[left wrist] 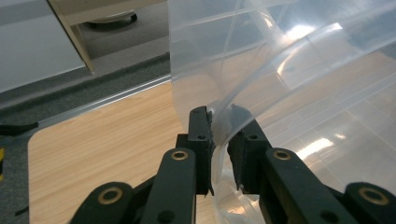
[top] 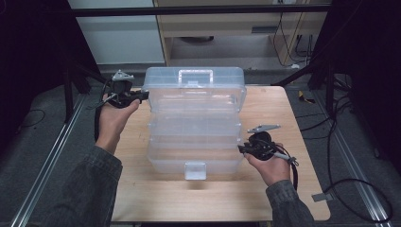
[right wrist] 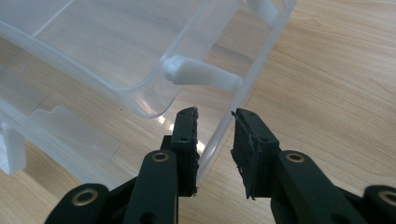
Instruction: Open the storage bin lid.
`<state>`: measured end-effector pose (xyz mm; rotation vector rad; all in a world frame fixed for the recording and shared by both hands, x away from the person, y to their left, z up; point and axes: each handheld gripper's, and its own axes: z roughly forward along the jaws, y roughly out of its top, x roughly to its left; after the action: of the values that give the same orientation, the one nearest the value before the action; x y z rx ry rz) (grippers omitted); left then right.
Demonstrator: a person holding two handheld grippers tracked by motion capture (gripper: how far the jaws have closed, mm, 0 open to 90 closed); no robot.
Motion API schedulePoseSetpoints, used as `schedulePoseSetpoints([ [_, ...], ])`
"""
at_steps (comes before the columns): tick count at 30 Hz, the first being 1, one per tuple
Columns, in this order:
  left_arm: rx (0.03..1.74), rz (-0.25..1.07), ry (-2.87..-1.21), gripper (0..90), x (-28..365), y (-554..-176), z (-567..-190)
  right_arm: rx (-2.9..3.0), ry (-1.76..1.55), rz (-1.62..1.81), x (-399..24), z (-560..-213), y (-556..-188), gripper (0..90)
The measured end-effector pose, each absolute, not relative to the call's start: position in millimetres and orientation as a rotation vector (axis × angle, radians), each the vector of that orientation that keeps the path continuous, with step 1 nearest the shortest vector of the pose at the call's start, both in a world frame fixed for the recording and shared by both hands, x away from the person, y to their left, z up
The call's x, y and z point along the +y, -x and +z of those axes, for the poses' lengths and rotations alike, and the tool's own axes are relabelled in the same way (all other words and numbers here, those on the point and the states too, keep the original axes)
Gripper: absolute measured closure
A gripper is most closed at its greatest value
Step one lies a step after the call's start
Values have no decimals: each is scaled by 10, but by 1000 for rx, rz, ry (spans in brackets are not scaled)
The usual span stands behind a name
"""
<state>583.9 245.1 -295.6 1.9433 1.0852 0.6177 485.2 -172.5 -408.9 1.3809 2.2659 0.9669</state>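
While the left gripper (left wrist: 220, 140) pinches the far-left lid edge of the clear box (top: 195, 123), the right gripper (right wrist: 215, 140), its jaws slightly spread astride the near-right wall, should be closed squarely; both sides are best moved together.

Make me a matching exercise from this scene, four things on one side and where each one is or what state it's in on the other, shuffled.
Things:
1. left gripper
2. right gripper
3. white latch
4. handle

Places or states:
A. at the middle of the near front edge
B. on top of the raised lid, at the far side
C. shut on the lid's corner edge
D. jaws astride the clear box wall, with a gap at one pad

Pairs: 1-C, 2-D, 3-A, 4-B
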Motion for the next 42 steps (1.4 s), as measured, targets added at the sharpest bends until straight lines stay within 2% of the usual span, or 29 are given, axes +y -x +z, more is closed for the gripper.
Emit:
schedulePoseSetpoints([
  [42, 1147, 539, -1915, 791, 2469, -6145, -2902, 2266, -1369, 964, -1732, -4090, -4883, 701],
])
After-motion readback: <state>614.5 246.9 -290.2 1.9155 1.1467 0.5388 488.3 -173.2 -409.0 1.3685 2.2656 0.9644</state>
